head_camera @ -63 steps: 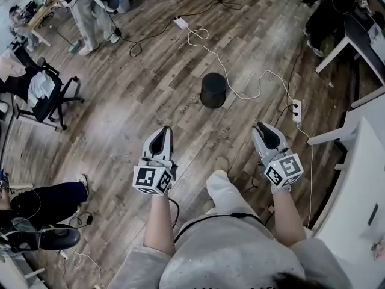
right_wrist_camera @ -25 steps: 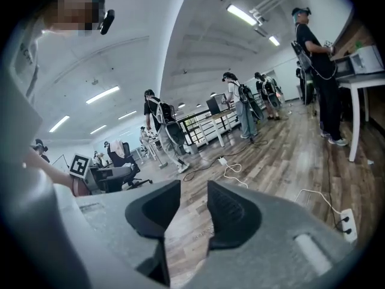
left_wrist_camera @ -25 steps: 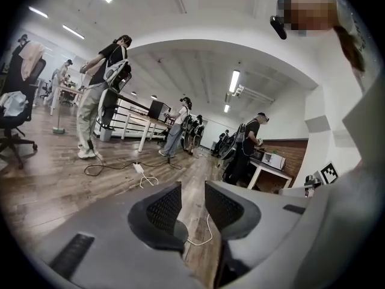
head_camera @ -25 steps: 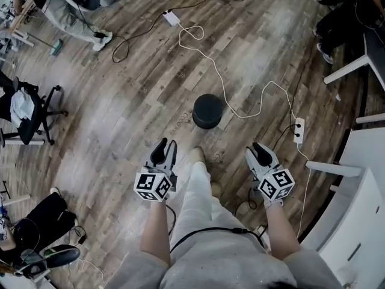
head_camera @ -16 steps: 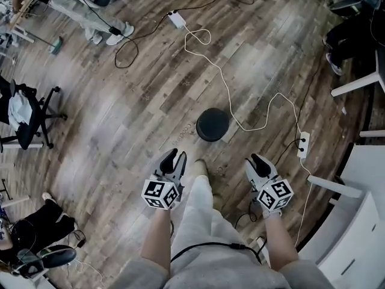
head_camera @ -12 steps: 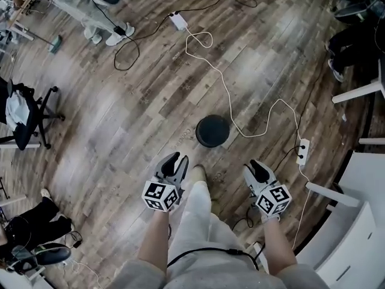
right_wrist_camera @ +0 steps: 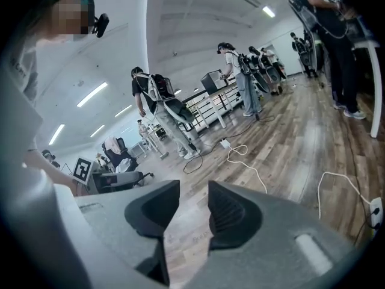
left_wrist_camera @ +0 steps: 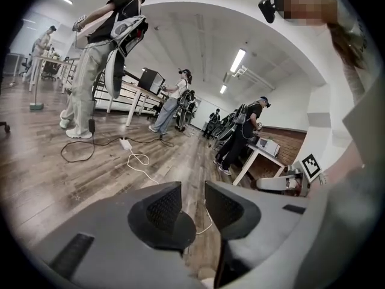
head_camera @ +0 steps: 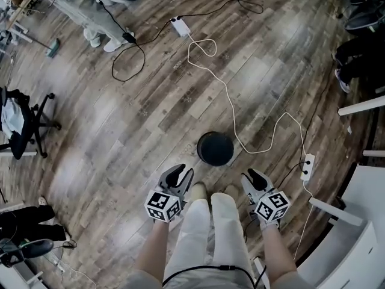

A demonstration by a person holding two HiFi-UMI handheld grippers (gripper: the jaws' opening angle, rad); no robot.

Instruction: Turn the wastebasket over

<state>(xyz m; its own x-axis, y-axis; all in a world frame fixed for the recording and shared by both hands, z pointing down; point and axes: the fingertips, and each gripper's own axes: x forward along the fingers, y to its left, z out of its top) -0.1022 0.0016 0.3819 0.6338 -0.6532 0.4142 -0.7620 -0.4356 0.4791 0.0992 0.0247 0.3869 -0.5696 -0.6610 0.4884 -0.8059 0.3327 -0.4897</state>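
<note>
The wastebasket [head_camera: 215, 148] is a small black round bin standing on the wood floor, seen from above as a dark disc with a thin rim. My left gripper [head_camera: 183, 174] hangs just below and left of it, apart from it, open and empty. My right gripper [head_camera: 247, 176] hangs just below and right of it, also apart; its jaws have just been opening a little, with nothing between them. The left gripper view shows the left gripper [left_wrist_camera: 192, 192] with floor and a white cable in its gap. The right gripper [right_wrist_camera: 194, 192] frames bare floor. Neither gripper view shows the bin.
A white cable [head_camera: 228, 95] snakes past the bin's right side to a power strip [head_camera: 308, 166]. White desks [head_camera: 361, 221] stand at the right, an office chair [head_camera: 24, 125] at the left. A person [head_camera: 90, 11] stands at the far left. My own legs [head_camera: 207, 233] are below the bin.
The bin has come closer and now lies just ahead of both grippers. Both grippers have sunk and moved in toward it.
</note>
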